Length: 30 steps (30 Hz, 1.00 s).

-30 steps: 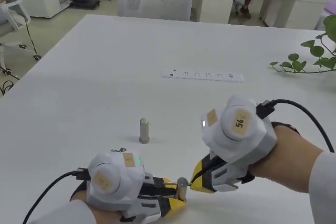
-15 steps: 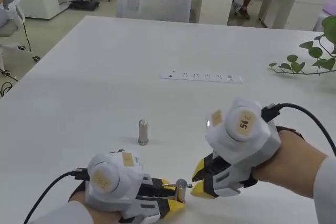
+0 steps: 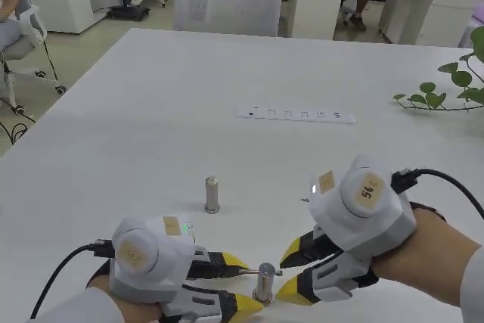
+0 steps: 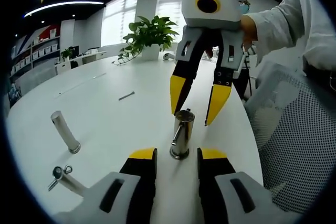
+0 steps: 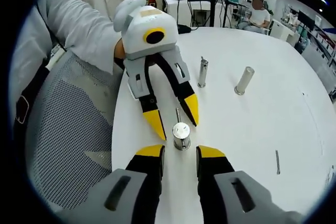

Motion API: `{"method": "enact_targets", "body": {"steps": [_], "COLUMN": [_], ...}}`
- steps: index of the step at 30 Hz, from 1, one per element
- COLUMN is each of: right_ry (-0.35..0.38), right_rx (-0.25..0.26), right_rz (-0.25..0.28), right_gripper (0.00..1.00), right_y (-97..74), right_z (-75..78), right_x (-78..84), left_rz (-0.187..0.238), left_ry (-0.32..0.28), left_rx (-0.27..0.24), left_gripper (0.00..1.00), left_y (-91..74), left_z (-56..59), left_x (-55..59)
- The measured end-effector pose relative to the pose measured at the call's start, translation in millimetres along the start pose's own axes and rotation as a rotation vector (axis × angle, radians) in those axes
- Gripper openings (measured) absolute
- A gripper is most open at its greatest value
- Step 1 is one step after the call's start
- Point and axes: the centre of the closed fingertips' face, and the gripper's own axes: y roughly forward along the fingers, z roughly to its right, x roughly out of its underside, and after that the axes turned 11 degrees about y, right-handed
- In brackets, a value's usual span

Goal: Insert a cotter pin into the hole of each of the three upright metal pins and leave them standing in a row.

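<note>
A short metal pin [image 3: 264, 283] stands upright near the table's front edge, with a cotter pin [image 3: 274, 271] through its top hole. My left gripper [image 3: 242, 284] is open just left of it, not touching. My right gripper [image 3: 289, 270] is open just right of it, also apart. In the left gripper view the pin [image 4: 183, 129] stands beyond my own jaws [image 4: 177, 156], with the right gripper [image 4: 194, 109] behind it. A bare pin [image 3: 212, 194] stands farther back. Another pin [image 5: 202, 72], with a cotter ring at its top, stands beside the bare pin [image 5: 244, 80].
A loose cotter pin [image 5: 277, 161] lies flat on the white table [image 3: 151, 111]. A white power strip [image 3: 295, 114] lies mid-table and a leafy plant [image 3: 454, 88] reaches in at the right edge. A mesh chair [image 5: 68, 129] is by the table's near edge.
The left gripper's jaws have opened off the near pin and both grippers have drawn slightly away from it. The pin stands alone with the cotter pin in it. The head camera shifted.
</note>
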Motion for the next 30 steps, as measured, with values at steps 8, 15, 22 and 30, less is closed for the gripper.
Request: {"method": "enact_targets", "body": {"steps": [8, 15, 22, 30], "right_ry": [0.007, 0.013, 0.020, 0.034], "right_rx": [-0.022, -0.027, -0.041, -0.039], "right_rz": [0.053, 0.084, 0.145, 0.155], "right_gripper": [0.31, 0.31, 0.30, 0.28], "right_y": [8.7, 18.8, 26.7, 36.0], "right_z": [-2.7, -4.0, -6.4, -4.0], "right_x": [1.7, 5.9, 0.3, -0.3], "left_rz": [0.024, 0.027, 0.061, 0.084], "left_ry": [-0.011, -0.016, -0.072, -0.114], "left_rx": [0.022, 0.015, -0.042, -0.104], "left_gripper": [0.44, 0.54, 0.64, 0.73], "left_y": [-27.7, -48.9, -68.4, -95.4], "left_z": [12.1, 21.5, 17.6, 9.3], "left_x": [-8.9, -10.1, -14.4, -8.5]}}
